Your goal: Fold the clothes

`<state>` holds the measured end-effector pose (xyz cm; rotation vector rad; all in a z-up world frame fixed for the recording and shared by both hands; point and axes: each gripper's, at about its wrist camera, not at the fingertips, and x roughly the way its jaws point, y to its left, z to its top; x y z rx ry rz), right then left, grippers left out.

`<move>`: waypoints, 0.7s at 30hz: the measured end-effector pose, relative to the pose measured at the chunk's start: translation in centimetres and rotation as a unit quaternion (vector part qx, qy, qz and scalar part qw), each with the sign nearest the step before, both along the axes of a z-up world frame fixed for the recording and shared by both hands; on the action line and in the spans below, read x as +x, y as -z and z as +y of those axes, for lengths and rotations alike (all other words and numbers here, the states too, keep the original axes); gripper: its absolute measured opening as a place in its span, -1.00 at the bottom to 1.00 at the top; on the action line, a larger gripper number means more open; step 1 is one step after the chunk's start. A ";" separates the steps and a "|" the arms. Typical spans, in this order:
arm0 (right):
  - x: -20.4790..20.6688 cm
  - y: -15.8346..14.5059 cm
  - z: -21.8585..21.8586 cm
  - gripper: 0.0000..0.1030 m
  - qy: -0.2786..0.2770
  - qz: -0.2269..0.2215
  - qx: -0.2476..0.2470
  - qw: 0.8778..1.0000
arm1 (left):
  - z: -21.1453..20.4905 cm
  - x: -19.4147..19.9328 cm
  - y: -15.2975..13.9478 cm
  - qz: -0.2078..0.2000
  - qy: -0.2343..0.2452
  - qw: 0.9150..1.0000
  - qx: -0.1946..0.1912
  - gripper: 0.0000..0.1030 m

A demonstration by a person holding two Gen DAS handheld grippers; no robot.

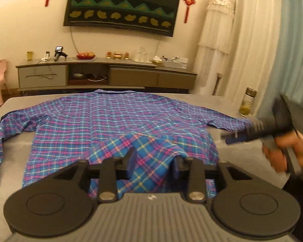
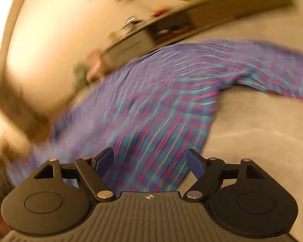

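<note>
One plaid shirt (image 1: 119, 119) lies spread on the grey bed (image 1: 16, 147), both sleeves still out at nine and three o'clock; only the near hem, at six o'clock, is flipped over, so I judge the folding barely begun. The left gripper (image 1: 154, 162) stands part open with that turned-up hem between its fingers, unpinched as far as I can see. The right gripper (image 2: 150, 164), at three o'clock, is spread wide and empty.

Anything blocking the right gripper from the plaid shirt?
Nothing visible. The right gripper is open directly over the plaid shirt on the grey bed; only bare fabric lies ahead, though that view is motion-blurred.
</note>
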<state>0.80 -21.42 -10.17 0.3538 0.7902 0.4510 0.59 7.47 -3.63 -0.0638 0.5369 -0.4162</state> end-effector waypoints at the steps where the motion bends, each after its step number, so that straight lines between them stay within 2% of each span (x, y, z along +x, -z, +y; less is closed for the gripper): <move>1: -1.2 -0.1 1.9 0.56 -0.035 -0.025 -0.039 0.998 | 0.4 0.1 -0.1 0.001 -0.006 1.000 -0.012 -0.20; 3: -3.0 -0.1 5.7 0.56 -0.105 -0.077 -0.104 0.986 | 1.3 0.2 -0.3 0.002 -0.017 0.999 -0.039 -0.08; 5: -5.3 -0.3 9.2 0.55 -0.165 -0.111 -0.128 0.972 | 2.8 0.1 -0.7 -0.001 -0.026 0.997 -0.071 0.09; 7: -6.3 0.2 11.1 0.55 -0.208 -0.111 -0.132 0.963 | 4.0 -0.3 -1.1 -0.001 -0.032 0.995 -0.094 0.33; 9: -7.1 0.9 12.7 0.54 -0.245 -0.102 -0.134 0.955 | 5.0 -0.6 -1.4 0.000 -0.038 0.993 -0.108 0.37; 10: -7.4 0.8 13.0 0.48 -0.254 -0.097 -0.142 0.952 | 5.3 -0.6 -1.4 0.001 -0.042 0.993 -0.107 0.38; 11: -6.9 1.2 13.1 0.39 -0.256 -0.090 -0.156 0.950 | 5.5 -0.6 -1.5 0.002 -0.047 0.993 -0.104 0.38; 13: -6.0 2.0 13.1 -0.29 -0.259 -0.075 -0.184 0.945 | 5.8 -0.8 -1.7 -0.002 -0.055 0.994 -0.096 0.38; 14: -5.7 1.7 12.6 -0.39 -0.259 -0.074 -0.212 0.939 | 6.0 -1.0 -1.9 -0.005 -0.059 0.994 -0.095 0.38; 16: -5.2 1.0 11.1 -0.43 -0.258 -0.069 -0.261 0.928 | 6.5 -1.4 -2.4 -0.012 -0.066 0.993 -0.095 0.38; 18: -4.2 0.7 8.0 -0.44 -0.235 -0.061 -0.296 0.924 | 7.0 -2.0 -2.9 -0.021 -0.073 0.993 -0.092 0.42; 20: -3.5 0.5 4.6 -0.44 -0.183 -0.058 -0.346 0.918 | 7.4 -2.8 -3.5 -0.032 -0.082 0.993 -0.075 0.47; 21: -3.1 0.5 2.9 -0.43 -0.138 -0.057 -0.378 0.914 | 7.3 -3.2 -3.7 -0.034 -0.083 0.994 -0.057 0.49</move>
